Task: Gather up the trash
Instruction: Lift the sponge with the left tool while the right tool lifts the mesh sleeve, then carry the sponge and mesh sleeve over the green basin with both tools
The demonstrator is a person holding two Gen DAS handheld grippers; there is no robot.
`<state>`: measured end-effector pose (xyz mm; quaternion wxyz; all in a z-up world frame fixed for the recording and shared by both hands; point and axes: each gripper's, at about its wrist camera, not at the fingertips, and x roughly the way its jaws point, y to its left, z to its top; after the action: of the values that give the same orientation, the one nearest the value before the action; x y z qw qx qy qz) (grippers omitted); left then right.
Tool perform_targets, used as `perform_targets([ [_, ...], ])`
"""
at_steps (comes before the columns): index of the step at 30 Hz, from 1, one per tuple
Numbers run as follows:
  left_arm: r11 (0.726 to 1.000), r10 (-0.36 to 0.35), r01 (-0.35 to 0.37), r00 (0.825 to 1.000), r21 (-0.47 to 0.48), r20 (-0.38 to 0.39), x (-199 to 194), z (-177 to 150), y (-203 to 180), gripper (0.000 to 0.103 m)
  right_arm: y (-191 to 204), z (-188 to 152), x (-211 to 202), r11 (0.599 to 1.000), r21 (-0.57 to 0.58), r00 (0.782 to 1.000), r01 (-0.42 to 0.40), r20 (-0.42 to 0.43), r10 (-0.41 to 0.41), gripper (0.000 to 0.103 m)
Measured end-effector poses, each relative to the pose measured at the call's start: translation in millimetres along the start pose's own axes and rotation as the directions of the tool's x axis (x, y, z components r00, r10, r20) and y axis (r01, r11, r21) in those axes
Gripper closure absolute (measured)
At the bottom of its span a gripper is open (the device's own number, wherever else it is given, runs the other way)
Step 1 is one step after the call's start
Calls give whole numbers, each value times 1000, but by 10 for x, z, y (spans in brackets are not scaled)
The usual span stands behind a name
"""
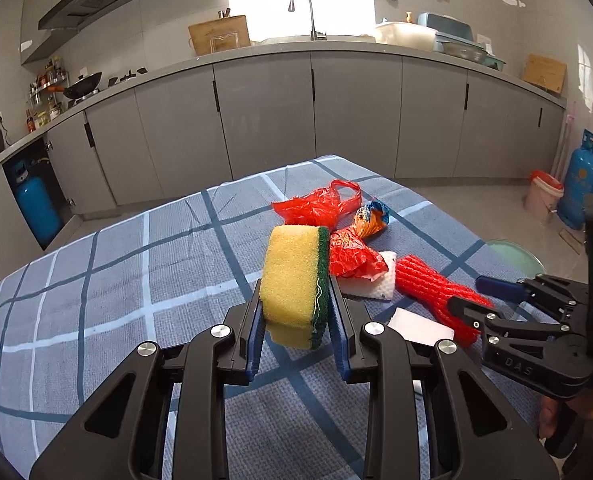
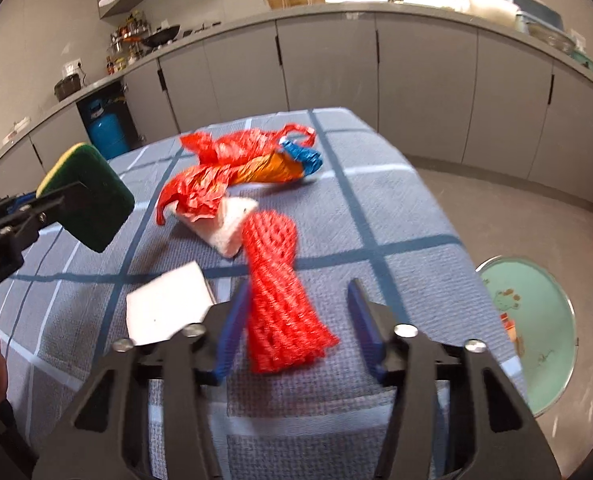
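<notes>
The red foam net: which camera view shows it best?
The right wrist view: the red foam net lies whole between the right gripper's fingers. In the left wrist view that gripper hides its near end.

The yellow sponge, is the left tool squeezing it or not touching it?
Touching. The left wrist view shows the yellow sponge pinched between both blue pads of the left tool, lifted off the checked cloth.
</notes>
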<state>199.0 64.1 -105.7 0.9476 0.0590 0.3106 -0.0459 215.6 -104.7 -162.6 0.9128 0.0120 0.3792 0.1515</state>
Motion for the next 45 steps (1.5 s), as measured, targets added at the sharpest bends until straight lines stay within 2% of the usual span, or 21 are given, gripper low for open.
perform_targets([
  [3, 1000, -1, 1, 1000, -2, 1, -6, 4, 3, 74, 49, -15, -24, 1000, -20, 1000, -10, 3, 10, 80],
  [6, 1000, 4, -4, 1000, -2, 9, -30, -2, 1, 74, 54, -37, -75, 1000, -19, 1000, -13, 17, 14, 82],
  [21, 1000, 18, -19, 998, 20, 56, -184, 141, -179, 74, -159, -25, -554, 999, 33, 989, 17, 147, -22, 83],
  [45, 991, -19, 7, 996, 136, 85, -188, 466, -865, 74, -719, -96, -933, 985, 150, 966, 79, 231, -113, 83],
])
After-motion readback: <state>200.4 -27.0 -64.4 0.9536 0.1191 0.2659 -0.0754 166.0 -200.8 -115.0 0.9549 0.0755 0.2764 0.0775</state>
